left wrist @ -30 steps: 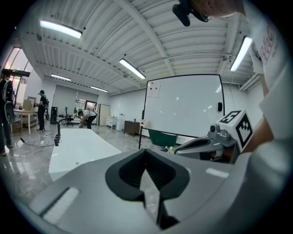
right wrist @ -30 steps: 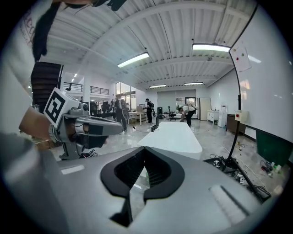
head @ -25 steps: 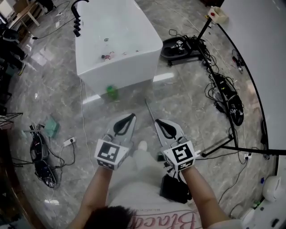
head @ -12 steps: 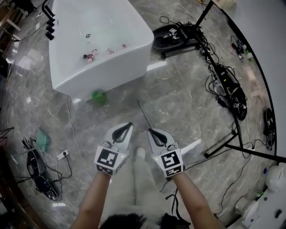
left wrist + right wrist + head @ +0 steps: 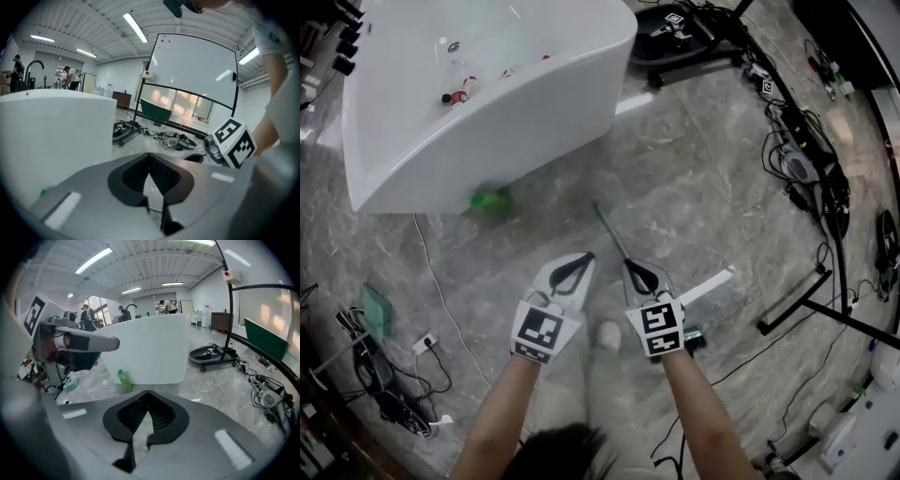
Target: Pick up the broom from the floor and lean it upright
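My left hand-held gripper (image 5: 583,259) had its jaws together, nothing in it, my right hand-held gripper (image 5: 628,266) was the same, the broom (image 5: 609,230) lay on the floor (image 5: 703,169), just in front of my right one.

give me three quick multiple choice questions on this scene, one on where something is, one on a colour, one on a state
1. Where is the green bottle?
A on the floor beside the tub
B inside the tub
C in a gripper

2. What colour is the tub?
A black
B white
C red

3. How do the right gripper's jaws stand?
A wide open
B closed on the bottle
C shut, nothing between them

Answers:
1 A: the head view shows it on the floor by the tub's wall.
2 B: its walls are white in every view.
3 C: the right gripper view shows the tips together and empty.
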Tool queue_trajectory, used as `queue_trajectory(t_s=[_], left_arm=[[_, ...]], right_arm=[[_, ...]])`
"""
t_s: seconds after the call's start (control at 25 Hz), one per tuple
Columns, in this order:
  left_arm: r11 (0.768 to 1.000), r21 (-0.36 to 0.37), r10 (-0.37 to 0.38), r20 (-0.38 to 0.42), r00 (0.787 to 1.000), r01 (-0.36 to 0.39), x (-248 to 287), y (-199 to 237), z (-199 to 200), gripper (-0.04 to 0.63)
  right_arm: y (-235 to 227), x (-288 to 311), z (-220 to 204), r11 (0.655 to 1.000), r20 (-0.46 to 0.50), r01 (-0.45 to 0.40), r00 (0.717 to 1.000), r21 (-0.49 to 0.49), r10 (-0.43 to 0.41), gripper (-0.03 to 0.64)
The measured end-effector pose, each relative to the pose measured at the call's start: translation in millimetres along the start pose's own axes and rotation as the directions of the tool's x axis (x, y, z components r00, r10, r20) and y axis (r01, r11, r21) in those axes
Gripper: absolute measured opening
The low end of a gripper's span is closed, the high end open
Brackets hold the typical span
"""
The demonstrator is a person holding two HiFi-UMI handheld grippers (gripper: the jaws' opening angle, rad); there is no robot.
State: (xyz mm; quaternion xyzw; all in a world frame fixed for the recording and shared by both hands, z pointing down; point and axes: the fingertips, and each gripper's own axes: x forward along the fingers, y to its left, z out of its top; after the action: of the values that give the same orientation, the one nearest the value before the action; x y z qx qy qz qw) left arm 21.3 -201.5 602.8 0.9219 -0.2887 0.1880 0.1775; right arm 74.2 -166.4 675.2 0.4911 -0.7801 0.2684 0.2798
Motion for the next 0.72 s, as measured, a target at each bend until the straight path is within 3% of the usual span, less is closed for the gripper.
queue_trajectory(t_s=[0.32,0.48,0.72], left_arm=[[0.99,-0.136,-0.054,-0.165,0.985,0.031,69,39,-103,-0.002],[0.986,-0.161,-0.068,-0.215,0.974,0.033,100,61,-138,-0.002],[0.979,-0.2,-0.081,-0.243,0.967,0.032,130,80,-177,-0.002]], right_arm=[[-26,100,-65,1.0,-0.13,0.012,0.991,0.013,-0.01,0.003],[-46,145,-98,0.998,-0.213,0.025,0.977,0.055,-0.013,0.041],[-60,204,-157,0.999,-0.369,0.001,0.929,0.042,0.015,0.072]])
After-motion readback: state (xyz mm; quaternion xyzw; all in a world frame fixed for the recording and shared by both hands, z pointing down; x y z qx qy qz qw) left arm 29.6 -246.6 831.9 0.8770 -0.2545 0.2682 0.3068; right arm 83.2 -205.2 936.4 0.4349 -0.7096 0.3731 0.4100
